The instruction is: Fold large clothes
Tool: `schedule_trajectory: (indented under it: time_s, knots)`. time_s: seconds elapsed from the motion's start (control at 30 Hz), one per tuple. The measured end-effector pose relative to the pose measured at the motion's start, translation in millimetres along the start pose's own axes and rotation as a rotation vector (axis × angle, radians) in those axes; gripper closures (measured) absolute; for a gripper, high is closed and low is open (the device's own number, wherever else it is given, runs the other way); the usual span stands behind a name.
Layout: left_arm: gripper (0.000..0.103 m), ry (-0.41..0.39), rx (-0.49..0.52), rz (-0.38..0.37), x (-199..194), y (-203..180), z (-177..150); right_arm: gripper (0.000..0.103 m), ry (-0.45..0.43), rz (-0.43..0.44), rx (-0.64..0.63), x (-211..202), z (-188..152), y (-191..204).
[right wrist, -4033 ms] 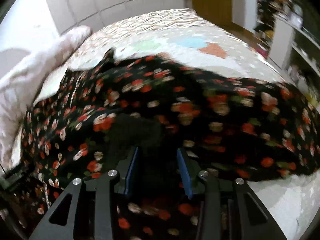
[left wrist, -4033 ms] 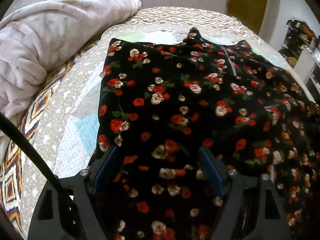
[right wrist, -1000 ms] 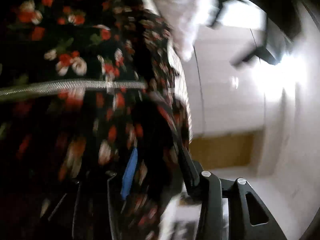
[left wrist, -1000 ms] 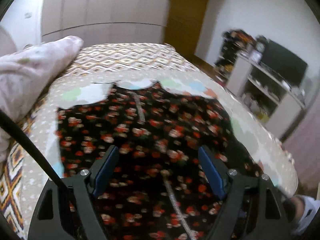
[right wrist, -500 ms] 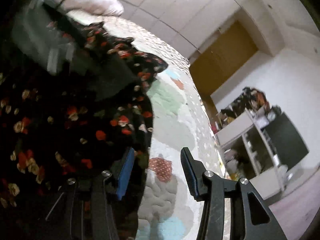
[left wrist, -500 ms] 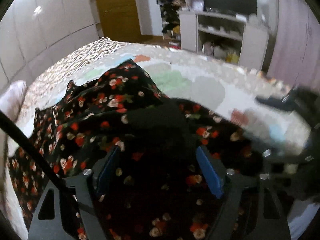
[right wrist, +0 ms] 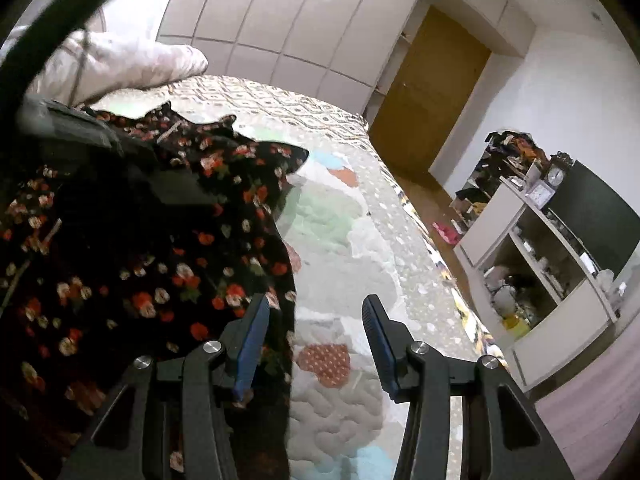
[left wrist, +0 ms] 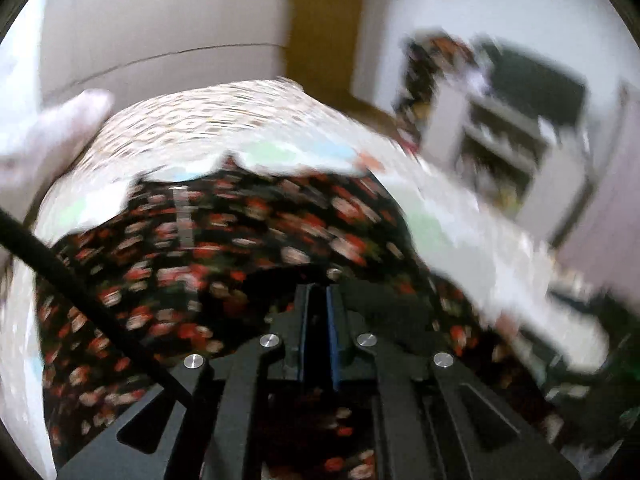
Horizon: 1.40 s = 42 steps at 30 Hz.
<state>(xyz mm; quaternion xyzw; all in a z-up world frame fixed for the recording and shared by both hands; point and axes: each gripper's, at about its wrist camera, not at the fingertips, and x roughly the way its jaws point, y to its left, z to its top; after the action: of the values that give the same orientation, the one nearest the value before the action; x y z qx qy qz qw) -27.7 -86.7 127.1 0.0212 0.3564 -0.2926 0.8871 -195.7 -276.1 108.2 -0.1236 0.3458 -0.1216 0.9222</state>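
A black floral dress (left wrist: 248, 232) lay spread on a quilted bedspread (right wrist: 352, 240), its neckline end toward the far side of the bed and its zip (left wrist: 184, 216) running along that same axis, away from the camera. A pale rumpled duvet (right wrist: 132, 64) was heaped at the bed's far left corner, just beside the dress. Beyond the bed stood white wardrobe doors (right wrist: 280, 20) and a brown door (right wrist: 432, 92); a white shelf unit (right wrist: 532, 248) stood against the right wall, with a dark screen (right wrist: 592, 208) on top.

The left gripper (left wrist: 317, 300) had its blue pads drawn almost together, with dark cloth bunched around the tips; motion blur left it unclear whether fabric was actually pinched between them. A black cable (left wrist: 80, 292) crossed the lower left of that view.

The right gripper (right wrist: 316, 320) stood partly open over the dress's right edge, its left finger over the fabric and its right over bare bedspread, with nothing pressed between the pads. In its view a dark, blurred device (right wrist: 92, 140) covered the dress's upper left. The near end of the dress was cut off by the frame and the gripper bodies in both views.
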Motion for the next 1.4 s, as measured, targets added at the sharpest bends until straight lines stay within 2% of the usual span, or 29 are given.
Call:
schedule_trajectory:
  time_s: [0.1,0.2,0.3,0.43,0.57,0.6,0.63,0.77,0.83,1.0,1.1,1.13,1.17,1.2,1.4]
  knots:
    - [0.095,-0.08,-0.216,0.019,-37.4,70.8,3.7,0.051,-0.001,0.055,0.016,1.4,8.8,7.5]
    - [0.096,-0.132,-0.356,0.13,-62.9,135.2,-7.8,0.051,-0.002,0.097,0.023,3.7,18.0,17.5]
    - [0.096,-0.13,-0.476,0.21,-76.5,190.8,-26.7,0.051,0.002,0.141,0.023,10.1,29.8,30.3]
    - [0.096,-0.132,-0.572,0.265,-91.3,234.9,-53.2,0.051,0.024,0.2,0.048,22.0,47.1,45.3]
    - [0.095,-0.137,-0.602,0.26,-99.0,252.7,-69.6,0.051,0.043,0.285,0.093,30.5,64.5,53.2]
    - [0.092,-0.136,-0.602,0.248,-97.4,251.0,-71.0,0.051,0.048,0.322,0.098,32.0,70.8,57.6]
    - [0.084,-0.135,-0.599,0.238,-94.7,249.2,-72.8,0.051,0.054,0.364,0.098,33.8,78.1,65.2]
    - [0.046,-0.102,-0.537,0.165,-79.9,231.8,-76.8,0.051,0.066,0.493,0.047,37.4,100.8,109.7]
    - [0.043,-0.061,-0.479,0.133,-65.7,219.9,-74.0,0.051,0.062,0.498,0.016,36.5,107.6,130.9]
    - [0.043,0.058,-0.264,0.093,-23.9,184.9,-64.2,0.051,0.078,0.528,0.011,36.1,107.8,153.2]
    - [0.043,0.138,-0.182,0.053,0.0,170.6,-61.0,0.051,0.093,0.511,-0.002,39.1,100.7,152.6]
    - [0.048,0.169,-0.162,0.047,6.6,167.3,-60.9,0.051,0.1,0.506,0.004,41.3,98.1,149.3]
    - [0.06,0.198,-0.139,0.046,11.9,163.6,-60.9,0.051,0.108,0.501,0.015,43.8,95.6,144.6]
    - [0.09,0.217,-0.113,0.068,13.9,159.3,-61.5,0.051,0.112,0.497,0.022,45.1,94.5,138.8]
    - [0.091,0.143,-0.086,0.073,-23.8,146.4,-43.4,0.051,0.102,0.449,0.084,51.1,84.2,100.2]
